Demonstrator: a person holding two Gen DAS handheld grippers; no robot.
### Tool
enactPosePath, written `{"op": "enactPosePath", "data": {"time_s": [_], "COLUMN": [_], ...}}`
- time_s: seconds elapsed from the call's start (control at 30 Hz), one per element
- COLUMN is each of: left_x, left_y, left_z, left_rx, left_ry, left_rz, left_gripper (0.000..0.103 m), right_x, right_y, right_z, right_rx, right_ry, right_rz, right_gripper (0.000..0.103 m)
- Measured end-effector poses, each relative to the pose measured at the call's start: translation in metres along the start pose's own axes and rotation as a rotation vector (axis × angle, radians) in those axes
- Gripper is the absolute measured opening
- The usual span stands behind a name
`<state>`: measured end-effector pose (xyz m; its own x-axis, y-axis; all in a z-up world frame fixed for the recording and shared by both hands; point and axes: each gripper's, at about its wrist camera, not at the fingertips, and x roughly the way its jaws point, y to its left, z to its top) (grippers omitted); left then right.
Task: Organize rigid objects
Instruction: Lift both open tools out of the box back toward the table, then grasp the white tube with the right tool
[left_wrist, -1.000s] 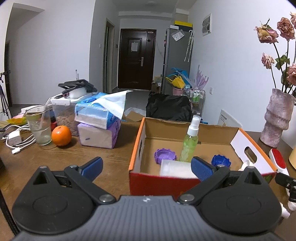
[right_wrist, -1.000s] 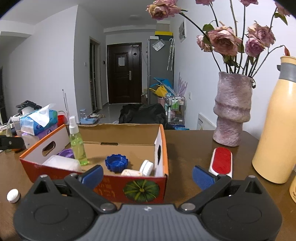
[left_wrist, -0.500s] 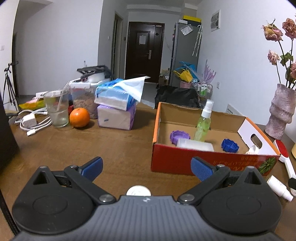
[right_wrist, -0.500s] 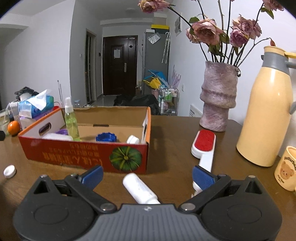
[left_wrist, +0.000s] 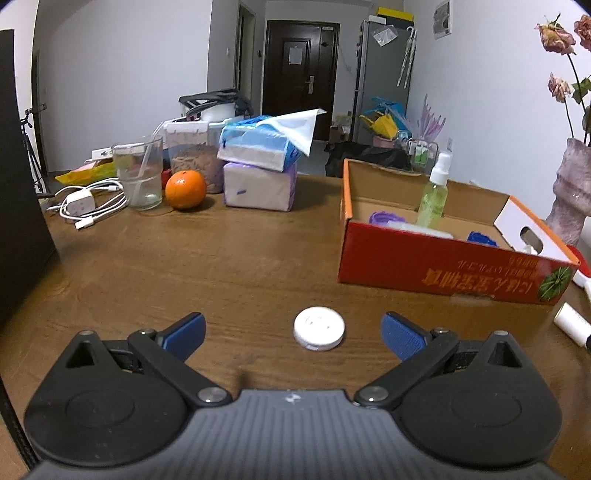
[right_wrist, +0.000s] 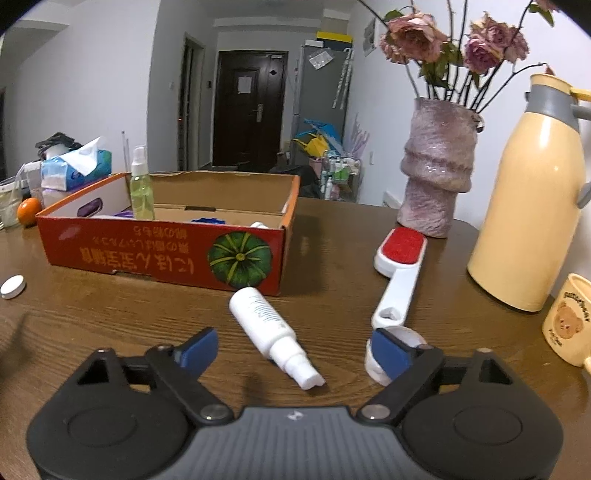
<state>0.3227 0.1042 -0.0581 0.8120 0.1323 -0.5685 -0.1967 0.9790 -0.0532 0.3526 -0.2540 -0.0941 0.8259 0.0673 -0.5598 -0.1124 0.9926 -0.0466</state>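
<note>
A red cardboard box (left_wrist: 436, 258) (right_wrist: 162, 254) on the wooden table holds a green spray bottle (left_wrist: 434, 195), purple and blue lids and white items. My left gripper (left_wrist: 293, 332) is open and empty; a white round lid (left_wrist: 319, 328) lies on the table between its fingertips. My right gripper (right_wrist: 291, 349) is open and empty; a white bottle (right_wrist: 271, 326) lies on its side between its fingers. A white cap (right_wrist: 375, 363) lies partly behind the right fingertip. A red-and-white lint brush (right_wrist: 400, 271) lies right of the box. The white lid also shows far left in the right wrist view (right_wrist: 13, 286).
Tissue packs (left_wrist: 258, 162), an orange (left_wrist: 184, 190), a glass (left_wrist: 138, 177) and a charger cable (left_wrist: 86, 201) stand at the back left. A pink vase (right_wrist: 437, 166), a yellow thermos (right_wrist: 532, 199) and a bear mug (right_wrist: 569, 321) stand on the right.
Both grippers have pulled back from over the box toward the near side of the table. The white lid and the white bottle now lie between their open fingers.
</note>
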Motion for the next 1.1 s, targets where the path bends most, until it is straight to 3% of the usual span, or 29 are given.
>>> {"op": "enactPosePath", "data": {"time_s": [0.13,0.3,0.47,0.6,1.1], "left_x": [0.001,0.009,0.014,0.017,0.029], "left_y": [0.006,0.006,0.005,0.006,-0.001], "left_z": [-0.003,-0.004,-0.006,-0.006,-0.004], "left_rx": [-0.014,-0.014,-0.005,-0.012,0.030], "left_ry": [0.009,0.037,0.056,0.064,0.056], "left_rz": [-0.003,-0.011,-0.016,-0.022,-0.001], "left_gripper": [0.103,0.103,0.103,0.103,0.103], "right_x": [0.012,0.032,0.050,0.052,0.028], "right_y": [0.007,0.009,0.009,0.009,0.016], "right_z": [0.000,0.006,0.009,0.010,0.008], "right_rx": [-0.034,-0.033,-0.010,0.017,0.053], "right_ry": [0.010,0.034,0.081,0.084,-0.011], "right_rz": [0.022,0.033,0.066,0.092,0.052], "right_gripper": [0.073,0.073,0.054,0.031,0.027]}}
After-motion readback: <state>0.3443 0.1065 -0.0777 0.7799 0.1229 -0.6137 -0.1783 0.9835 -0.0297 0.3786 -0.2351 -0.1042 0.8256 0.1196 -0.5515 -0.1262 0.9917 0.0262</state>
